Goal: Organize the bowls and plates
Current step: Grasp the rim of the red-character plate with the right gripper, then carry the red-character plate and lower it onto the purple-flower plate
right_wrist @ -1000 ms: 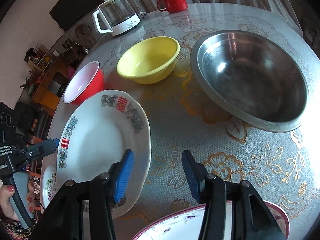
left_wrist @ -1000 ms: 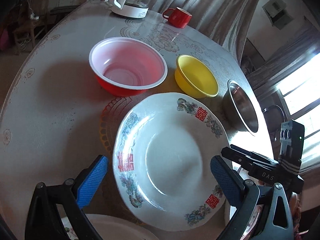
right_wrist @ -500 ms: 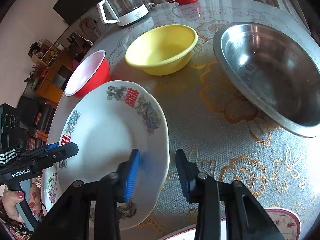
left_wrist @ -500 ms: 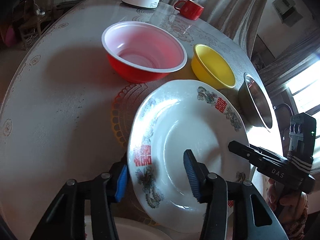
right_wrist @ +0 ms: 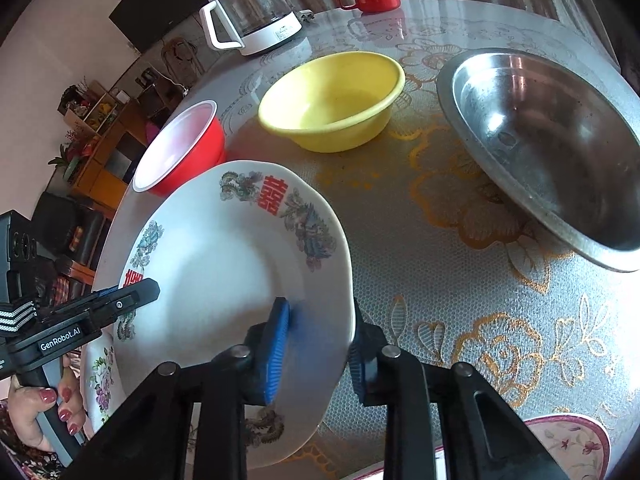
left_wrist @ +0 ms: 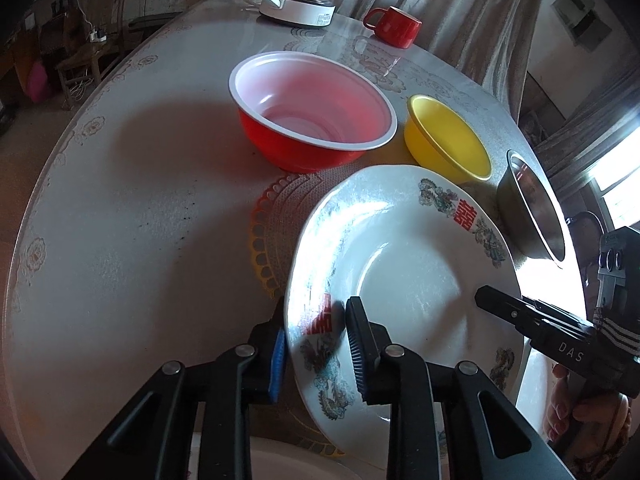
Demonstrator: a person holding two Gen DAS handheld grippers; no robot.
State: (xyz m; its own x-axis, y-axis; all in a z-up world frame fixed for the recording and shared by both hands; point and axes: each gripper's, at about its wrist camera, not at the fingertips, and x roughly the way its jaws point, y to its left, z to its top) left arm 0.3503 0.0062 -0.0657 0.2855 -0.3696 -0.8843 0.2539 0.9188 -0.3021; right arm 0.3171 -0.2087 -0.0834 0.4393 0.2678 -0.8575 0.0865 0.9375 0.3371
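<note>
While both of my tools close in on it, the white plate (left_wrist: 404, 280) with red characters and floral rim sits between them, tilted, its far edge low towards the worktop (left_wrist: 132, 216). My left tool (left_wrist: 316, 350) straddles the plate's left rim: one blue pad lies under the outer edge, the other over the inner face beside a red character. The jaws are closing, nearly together, and the pads look to be touching the rim on both sides. My right tool (right_wrist: 318, 344) straddles the opposite rim in the same way, one blue pad (right_wrist: 276, 344) on the plate's upper face and the other behind the edge, jaws closing and narrow, with the plate between them.

Seen from the left tool, a red bowl (left_wrist: 312, 114) with a white inside stands just ahead and slightly left, a yellow bowl (left_wrist: 446, 140) is ahead to the right, touching or nearly touching it, and a steel bowl (left_wrist: 532, 208) is further right. Well beyond them stand a glass kettle (left_wrist: 296, 0) on a white base and a red mug (left_wrist: 394, 26).

From the right tool, the yellow bowl is straight ahead and the steel bowl ahead to the right. Another flowered plate (right_wrist: 98, 380) shows below the held plate's left side, and a pink-rimmed plate (right_wrist: 568, 440) lies just right of this tool. A hand (right_wrist: 44, 412) with red nails grips the left tool's handle.
</note>
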